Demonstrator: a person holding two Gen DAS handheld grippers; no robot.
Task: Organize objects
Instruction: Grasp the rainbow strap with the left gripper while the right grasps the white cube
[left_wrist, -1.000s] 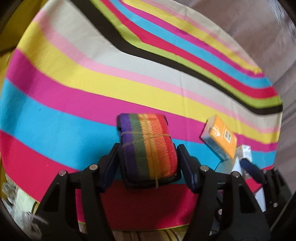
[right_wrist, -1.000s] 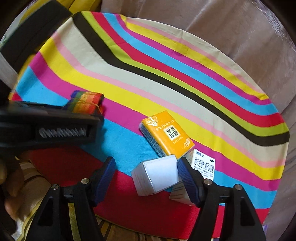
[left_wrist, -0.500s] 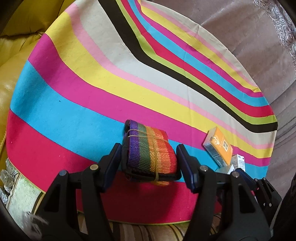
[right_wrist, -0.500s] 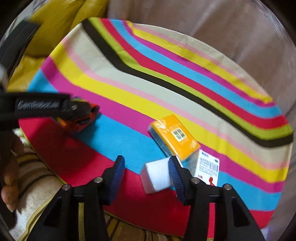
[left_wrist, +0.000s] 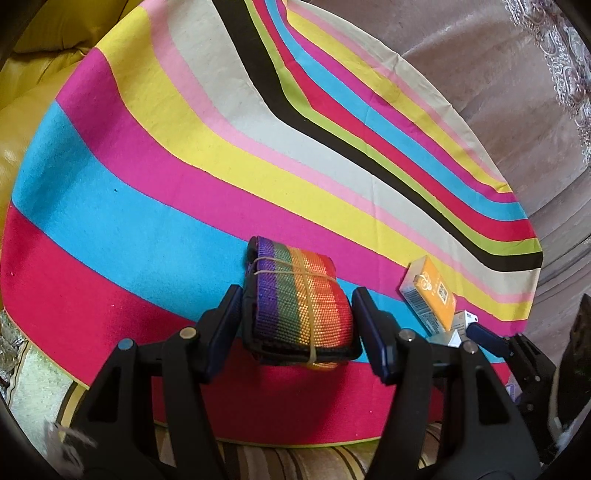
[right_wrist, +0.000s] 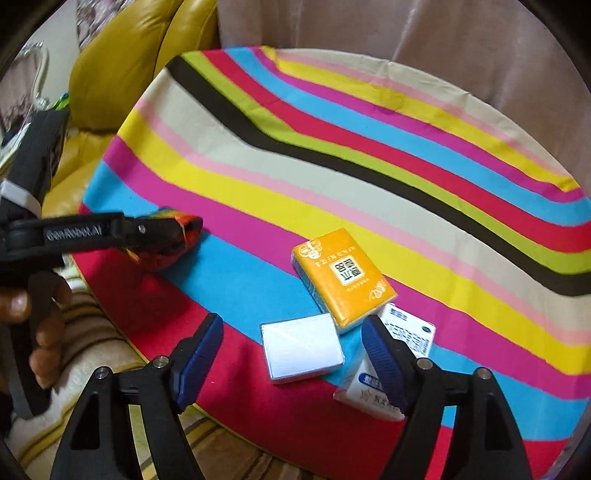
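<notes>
A rolled rainbow strap (left_wrist: 301, 302), bound with a rubber band, lies between the fingers of my left gripper (left_wrist: 297, 328); narrow gaps show on both sides, so the gripper looks open around it. The strap also shows in the right wrist view (right_wrist: 173, 236), partly hidden by the left gripper. My right gripper (right_wrist: 291, 363) is open and empty, its fingers on either side of a white pack (right_wrist: 303, 347). An orange tissue pack (right_wrist: 341, 275) lies just beyond it. A white and blue medicine box (right_wrist: 399, 354) lies behind the right finger.
All lie on a round table with a striped cloth (right_wrist: 332, 155). A yellow leather sofa (right_wrist: 122, 62) stands at the left. A beige curtain (right_wrist: 443, 44) hangs behind. A striped fabric (left_wrist: 295, 461) lies under the near edge. The orange pack also shows in the left wrist view (left_wrist: 430, 291).
Both grippers have pulled back and up from the table. The left fingers have spread slightly off the strap. The right gripper closed a little, then opened wide around the white pack.
</notes>
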